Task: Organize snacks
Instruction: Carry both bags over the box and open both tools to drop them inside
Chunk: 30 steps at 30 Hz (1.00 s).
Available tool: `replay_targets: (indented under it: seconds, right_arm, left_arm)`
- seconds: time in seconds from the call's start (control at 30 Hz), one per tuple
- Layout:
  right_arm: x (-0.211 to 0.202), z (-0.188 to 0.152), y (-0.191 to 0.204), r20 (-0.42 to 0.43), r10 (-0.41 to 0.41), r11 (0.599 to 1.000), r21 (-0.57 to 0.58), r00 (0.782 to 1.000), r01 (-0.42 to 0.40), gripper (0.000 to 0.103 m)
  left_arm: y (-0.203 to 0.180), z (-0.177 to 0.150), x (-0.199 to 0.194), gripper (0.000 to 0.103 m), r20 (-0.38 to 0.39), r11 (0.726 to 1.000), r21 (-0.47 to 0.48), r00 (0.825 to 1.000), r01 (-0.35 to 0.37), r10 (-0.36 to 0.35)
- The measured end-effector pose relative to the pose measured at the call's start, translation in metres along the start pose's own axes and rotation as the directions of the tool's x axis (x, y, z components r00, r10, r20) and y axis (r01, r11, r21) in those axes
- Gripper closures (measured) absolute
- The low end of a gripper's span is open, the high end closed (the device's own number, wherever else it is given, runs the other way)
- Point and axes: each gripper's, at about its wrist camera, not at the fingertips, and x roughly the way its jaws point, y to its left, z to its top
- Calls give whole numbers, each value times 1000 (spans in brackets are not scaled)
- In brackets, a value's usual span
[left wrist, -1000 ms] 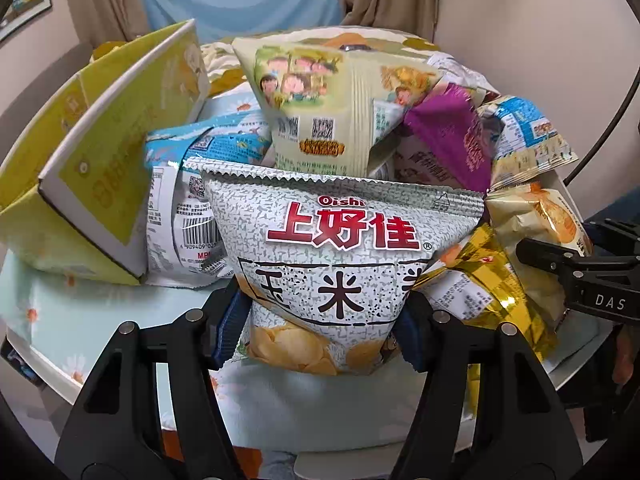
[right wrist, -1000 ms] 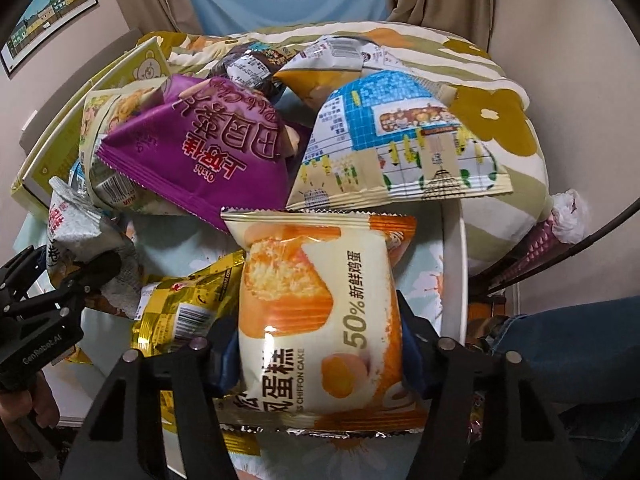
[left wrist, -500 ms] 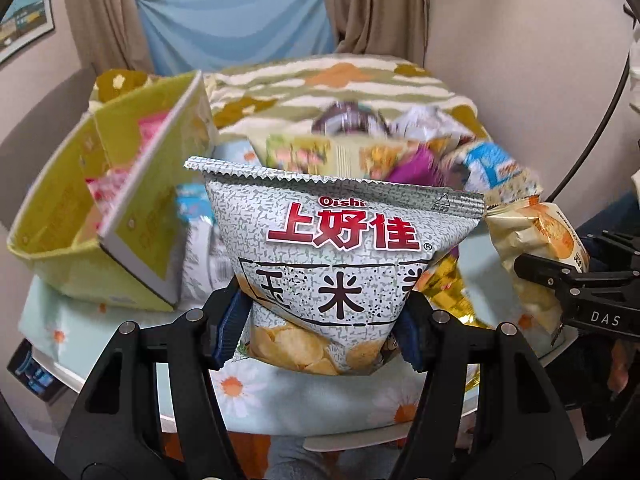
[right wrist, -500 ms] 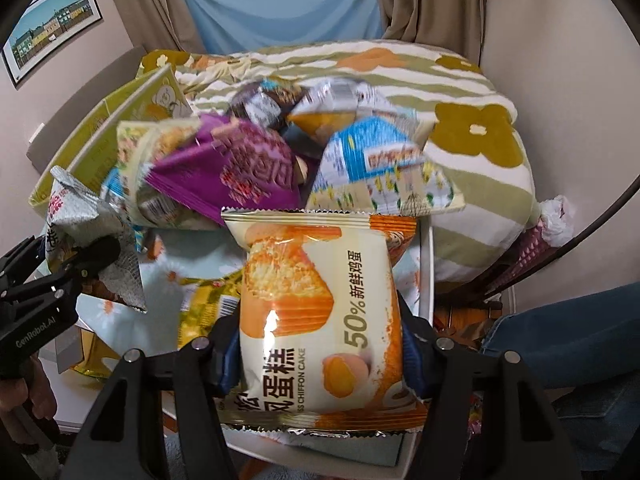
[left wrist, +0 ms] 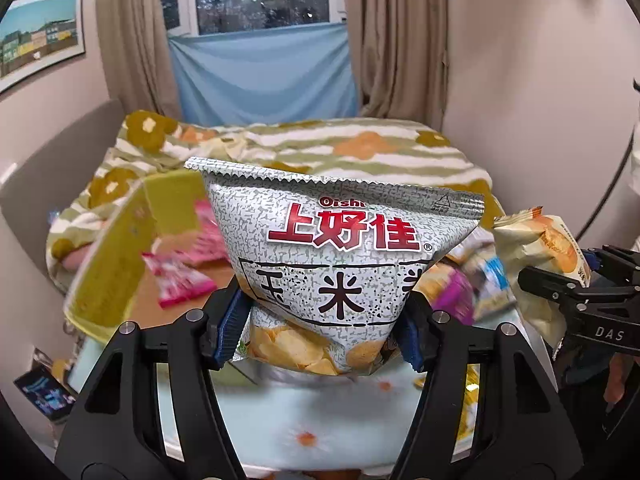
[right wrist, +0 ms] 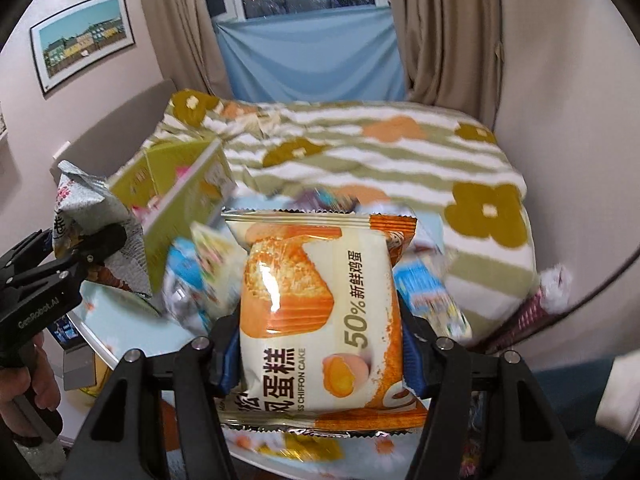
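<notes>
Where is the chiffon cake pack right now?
The cake pack is clamped in the right tongs, held above the table's snack pile; the left view shows it at far right, beside the chip bag.

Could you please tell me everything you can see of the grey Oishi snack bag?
The Oishi snack bag is a puffy foil pouch, grey-white with a crackled pattern, red Chinese characters, black characters in a box, and pictured chips at its bottom. Its crimped top seal points up, slightly tilted. The left gripper clamps its lower part by both sides, holding it above the table.
</notes>
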Motion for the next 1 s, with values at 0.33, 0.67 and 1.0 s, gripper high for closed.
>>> replay_targets:
  seconds: [0.33, 0.67, 1.0]
  right_arm:
    - [26, 75, 103, 71, 90, 995, -58, 993, -86, 45]
    - [98, 114, 210, 7, 152, 986, -69, 988, -151, 45]
    - [134, 107, 249, -63, 115, 993, 2, 991, -116, 45]
  left_arm:
    - [120, 42, 19, 41, -18, 996, -67, 998, -65, 64]
    - [224, 31, 74, 41, -150, 994, -67, 986, -84, 73]
    - [248, 2, 109, 0, -252, 999, -30, 967, 29, -36]
